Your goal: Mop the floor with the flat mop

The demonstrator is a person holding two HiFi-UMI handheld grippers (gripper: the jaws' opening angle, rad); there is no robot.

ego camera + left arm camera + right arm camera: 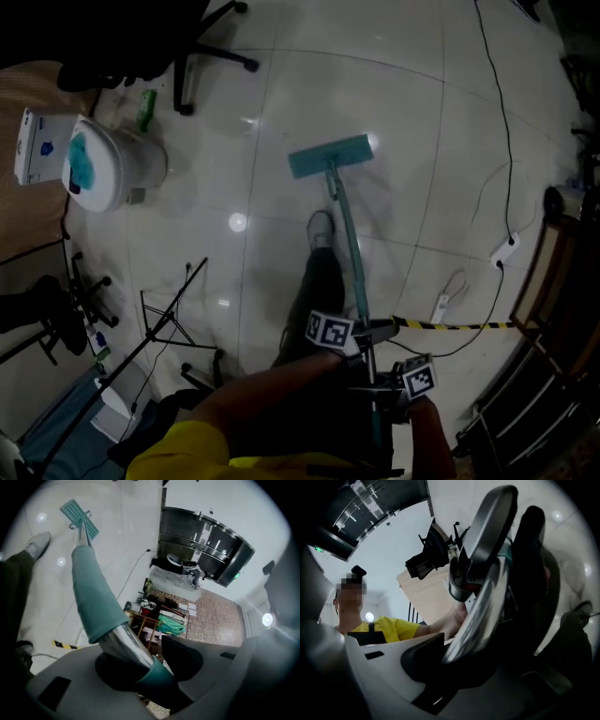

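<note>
Fingers (187,660) of left gripper (143,667) and right gripper (454,653) both clamped on flat mop (330,156) pole, teal head flat on glossy pale tiled floor (281,94) ahead of shoe (321,228), white bucket (141,164) with teal cloth (82,161) at its mouth far left, power strip (504,250) at right.

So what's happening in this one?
A person holds the flat mop's handle in both grippers: the left gripper shut on its metal shaft just behind the teal sleeve, the right gripper shut on it nearer the person. The teal mop head lies flat on the white tiled floor, ahead of the person's shoe.
</note>
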